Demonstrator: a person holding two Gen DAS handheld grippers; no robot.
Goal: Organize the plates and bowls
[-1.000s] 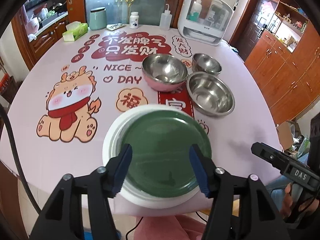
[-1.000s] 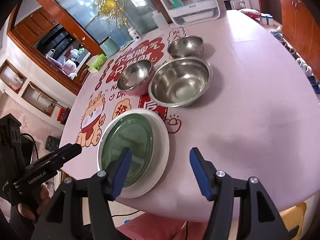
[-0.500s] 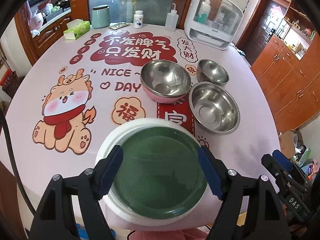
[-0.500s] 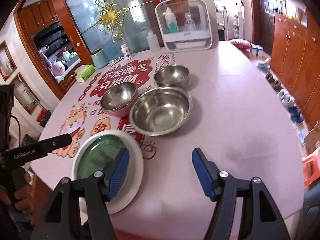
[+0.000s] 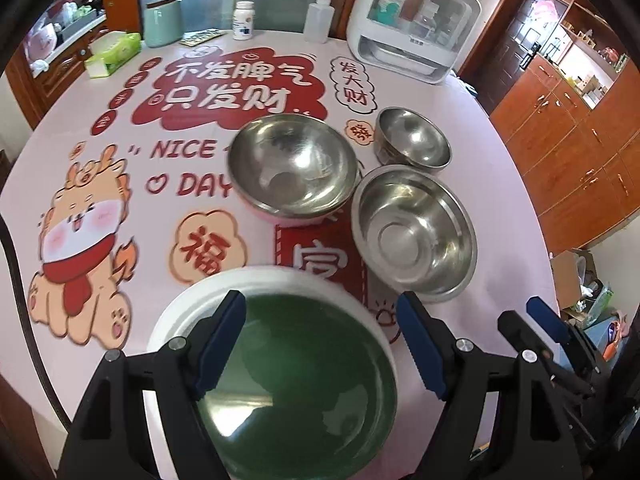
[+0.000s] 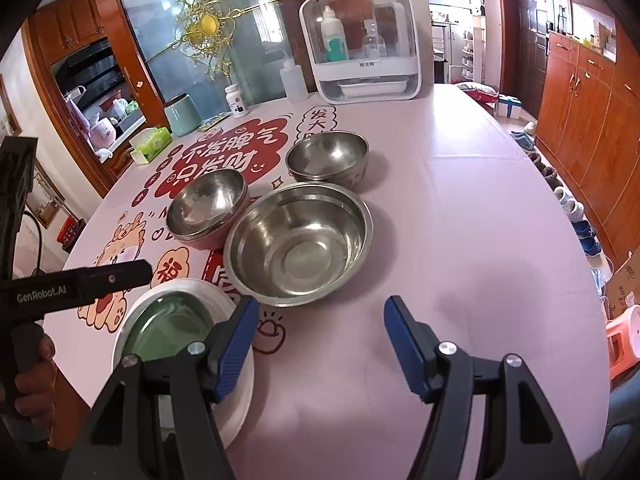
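Note:
A green plate (image 5: pixel 308 376) (image 6: pixel 168 330) lies inside a white plate (image 5: pixel 176 320) (image 6: pixel 236 392) at the table's near edge. Beyond stand a pink-sided steel bowl (image 5: pixel 294 168) (image 6: pixel 206 208), a large steel bowl (image 5: pixel 414 232) (image 6: pixel 300 240) and a small steel bowl (image 5: pixel 412 138) (image 6: pixel 328 158). My left gripper (image 5: pixel 320 344) hangs open over the green plate, touching nothing. My right gripper (image 6: pixel 318 344) is open above bare tablecloth, just right of the plates and short of the large bowl. The right gripper's fingertips (image 5: pixel 540 318) show at the left view's right edge.
A white countertop box (image 5: pixel 412 28) (image 6: pixel 360 48), squeeze bottle (image 5: pixel 318 14), pill bottle (image 5: pixel 243 20), teal canister (image 5: pixel 162 22) and tissue pack (image 5: pixel 110 58) line the far side of the table (image 6: pixel 480 220). A hand (image 6: pixel 34 380) holds the left gripper's handle. Wooden cabinets (image 6: pixel 592 112) stand at right.
My left gripper has opened wider and moved forward, so the bowls look nearer. The right gripper swung its view rightward toward the large bowl and bare tablecloth. No dish has moved.

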